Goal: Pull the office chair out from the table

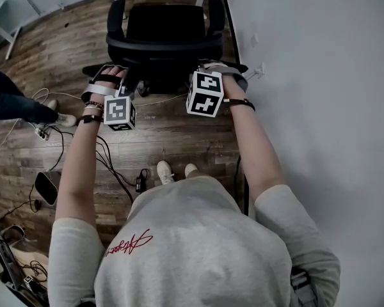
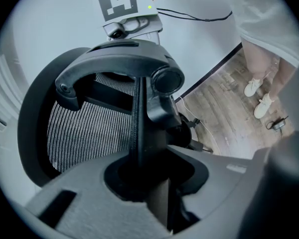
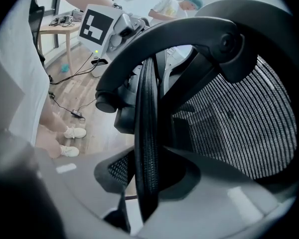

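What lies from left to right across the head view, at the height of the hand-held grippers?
Bystander's dark-trousered leg, left hand-held gripper, right hand-held gripper (both clamping the black mesh office chair), white wall.

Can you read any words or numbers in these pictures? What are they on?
On the grey shirt, red curly writing: too small and loopy to read.
On the two cubes, black-and-white squares: patterns, not letters.
Nothing else can be read.

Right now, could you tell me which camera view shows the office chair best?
The head view: most of the office chair shows from above, seat and both armrests. Each gripper view shows only its backrest edge and mesh, up close.
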`<state>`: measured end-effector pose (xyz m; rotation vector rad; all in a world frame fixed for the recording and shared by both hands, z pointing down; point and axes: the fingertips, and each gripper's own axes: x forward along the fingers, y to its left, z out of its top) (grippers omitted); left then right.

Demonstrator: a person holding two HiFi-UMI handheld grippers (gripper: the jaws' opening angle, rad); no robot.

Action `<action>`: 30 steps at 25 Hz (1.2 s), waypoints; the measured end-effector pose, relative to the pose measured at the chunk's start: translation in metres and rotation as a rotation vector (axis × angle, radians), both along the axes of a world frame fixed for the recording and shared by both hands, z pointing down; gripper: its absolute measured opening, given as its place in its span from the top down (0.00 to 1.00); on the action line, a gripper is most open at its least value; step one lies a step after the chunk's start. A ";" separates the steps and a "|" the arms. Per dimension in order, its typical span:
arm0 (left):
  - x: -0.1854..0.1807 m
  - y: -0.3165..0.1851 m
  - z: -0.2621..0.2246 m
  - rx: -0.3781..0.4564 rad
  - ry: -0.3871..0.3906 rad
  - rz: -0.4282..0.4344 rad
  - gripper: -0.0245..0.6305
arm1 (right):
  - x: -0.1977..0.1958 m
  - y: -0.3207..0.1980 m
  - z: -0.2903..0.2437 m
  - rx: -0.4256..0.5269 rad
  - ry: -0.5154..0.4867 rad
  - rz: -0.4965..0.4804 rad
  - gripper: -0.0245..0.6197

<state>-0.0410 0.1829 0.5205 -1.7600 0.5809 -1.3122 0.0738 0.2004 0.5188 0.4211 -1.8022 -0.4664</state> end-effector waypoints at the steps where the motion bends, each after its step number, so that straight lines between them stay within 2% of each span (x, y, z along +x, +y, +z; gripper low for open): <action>1: 0.000 0.002 -0.001 -0.001 -0.001 -0.001 0.81 | 0.000 0.002 -0.001 0.003 -0.002 -0.001 0.79; 8: 0.000 0.004 -0.002 -0.003 -0.001 -0.017 0.81 | 0.000 0.001 -0.005 0.117 0.016 -0.037 0.80; 10: 0.000 0.005 0.002 -0.050 -0.008 -0.018 0.80 | 0.000 0.000 -0.004 0.170 0.027 -0.062 0.81; 12: 0.000 0.008 0.008 -0.136 -0.021 -0.017 0.71 | 0.001 -0.003 -0.005 0.221 0.039 -0.084 0.82; 15: -0.001 0.014 0.016 -0.226 -0.045 -0.009 0.57 | 0.001 -0.002 -0.004 0.193 0.038 -0.074 0.81; 16: -0.002 0.017 0.017 -0.242 -0.049 -0.009 0.56 | 0.001 0.000 -0.002 0.173 0.040 -0.076 0.79; 18: -0.002 0.019 0.018 -0.258 -0.051 -0.015 0.55 | 0.001 0.005 0.001 0.152 0.053 -0.096 0.72; 24: -0.002 0.021 0.018 -0.247 -0.057 -0.019 0.55 | 0.003 0.014 0.004 0.144 0.073 -0.122 0.64; 30: -0.003 0.018 0.011 -0.292 -0.050 -0.037 0.54 | 0.002 0.014 0.002 0.103 0.073 -0.107 0.62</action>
